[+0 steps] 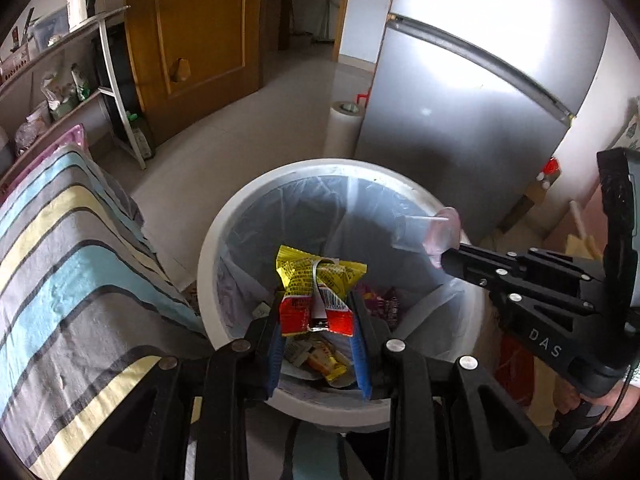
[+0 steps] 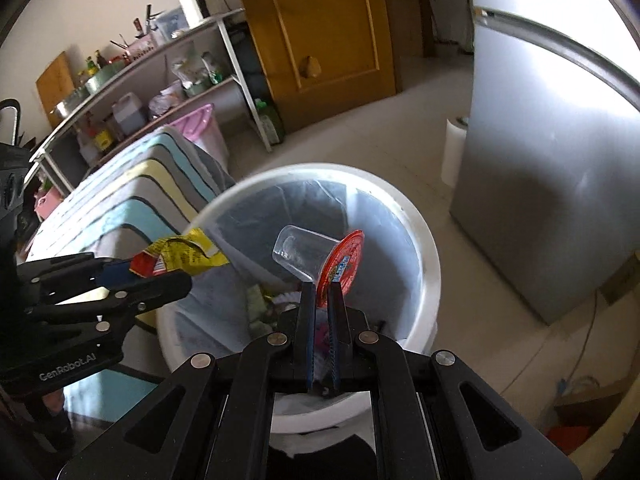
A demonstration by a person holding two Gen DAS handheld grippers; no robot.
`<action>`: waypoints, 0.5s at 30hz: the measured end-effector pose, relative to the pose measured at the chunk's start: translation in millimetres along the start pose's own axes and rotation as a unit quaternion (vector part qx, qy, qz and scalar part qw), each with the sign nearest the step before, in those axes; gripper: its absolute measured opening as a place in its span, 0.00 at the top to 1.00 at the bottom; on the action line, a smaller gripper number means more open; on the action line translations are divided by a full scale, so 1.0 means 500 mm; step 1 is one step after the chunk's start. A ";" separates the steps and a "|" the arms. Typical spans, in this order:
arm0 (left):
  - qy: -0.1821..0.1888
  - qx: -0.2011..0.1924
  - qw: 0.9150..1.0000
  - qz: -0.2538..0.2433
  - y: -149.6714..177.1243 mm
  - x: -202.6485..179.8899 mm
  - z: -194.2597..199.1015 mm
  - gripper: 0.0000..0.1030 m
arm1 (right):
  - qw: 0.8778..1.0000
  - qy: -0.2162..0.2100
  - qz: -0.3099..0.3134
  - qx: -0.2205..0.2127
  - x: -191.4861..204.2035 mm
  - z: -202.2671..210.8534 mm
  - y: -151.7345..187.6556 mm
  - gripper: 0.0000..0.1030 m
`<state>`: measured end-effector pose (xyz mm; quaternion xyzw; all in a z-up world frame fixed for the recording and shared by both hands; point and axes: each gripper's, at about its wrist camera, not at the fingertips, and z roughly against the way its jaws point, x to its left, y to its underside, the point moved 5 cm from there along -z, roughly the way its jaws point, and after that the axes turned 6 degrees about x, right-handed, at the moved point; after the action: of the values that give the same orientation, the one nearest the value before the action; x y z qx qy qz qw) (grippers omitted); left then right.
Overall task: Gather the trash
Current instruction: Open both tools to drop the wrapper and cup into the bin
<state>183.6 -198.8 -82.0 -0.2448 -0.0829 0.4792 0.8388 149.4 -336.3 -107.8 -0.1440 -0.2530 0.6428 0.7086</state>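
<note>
A silver fridge point(image 1: 472, 92) stands far right; a striped cloth point(image 1: 68, 264) lies left of the white trash bin point(image 2: 424, 248). Above the bin, the left gripper point(image 1: 316, 300) clamps a yellow and red wrapper point(image 1: 316, 284). The right gripper point(image 2: 322, 292) pinches the red lid of a clear cup point(image 2: 304, 254); only the right view shows that lid's colour, while the left view blurs the cup. Trash in the bin's bottom is hard to make out.

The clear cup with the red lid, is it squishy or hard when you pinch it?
Probably squishy. The cup looks like thin clear plastic, so it likely dents easily. The right gripper holds it just by the lid, so it is probably very light. It might slip out easily.
</note>
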 end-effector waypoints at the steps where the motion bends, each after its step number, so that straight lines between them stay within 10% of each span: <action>1: -0.005 -0.001 1.000 -0.002 0.001 0.000 -0.002 0.70 | 1.000 0.002 -0.003 0.005 -0.005 -0.007 0.001 0.94; 9: 0.011 0.010 1.000 0.012 0.006 0.003 -0.010 0.68 | 1.000 0.004 -0.012 0.019 -0.006 -0.022 0.011 0.92; 15: 0.009 0.004 1.000 0.020 0.007 0.009 -0.001 0.49 | 1.000 0.010 -0.017 0.011 -0.004 -0.014 0.010 0.63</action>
<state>183.8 -193.8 -84.7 -0.2477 -0.0688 0.4936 0.8308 149.0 -336.9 -116.3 -0.1383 -0.2413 0.6322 0.7232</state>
